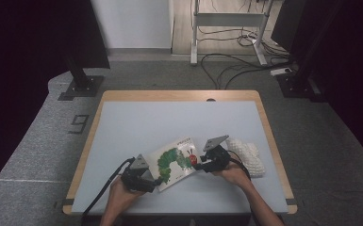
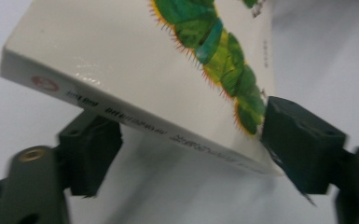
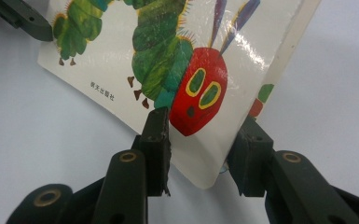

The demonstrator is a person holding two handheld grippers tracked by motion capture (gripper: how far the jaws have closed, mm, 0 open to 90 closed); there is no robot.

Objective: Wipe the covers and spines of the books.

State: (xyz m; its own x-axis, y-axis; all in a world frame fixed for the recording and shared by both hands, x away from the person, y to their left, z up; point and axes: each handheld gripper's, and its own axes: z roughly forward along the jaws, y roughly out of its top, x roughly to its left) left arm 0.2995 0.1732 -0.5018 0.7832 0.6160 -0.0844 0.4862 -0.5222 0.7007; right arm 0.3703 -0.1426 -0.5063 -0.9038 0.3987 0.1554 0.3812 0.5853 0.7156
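The high view is dim overall: both side edges fall into near-black, and only the pale table (image 1: pixel 179 122) and the wall at the back catch moderate, even light from above. Shadows on the table are faint and soft, pooled under the hands near its front edge. Straight lines bow slightly toward the corners of this view. The two gripper views are brighter but soft. The glossy book (image 2: pixel 135 70) cover carries white glare patches, its spine lettering is smeared, and the near black jaws are blurred, with a pale shadow beneath the book.
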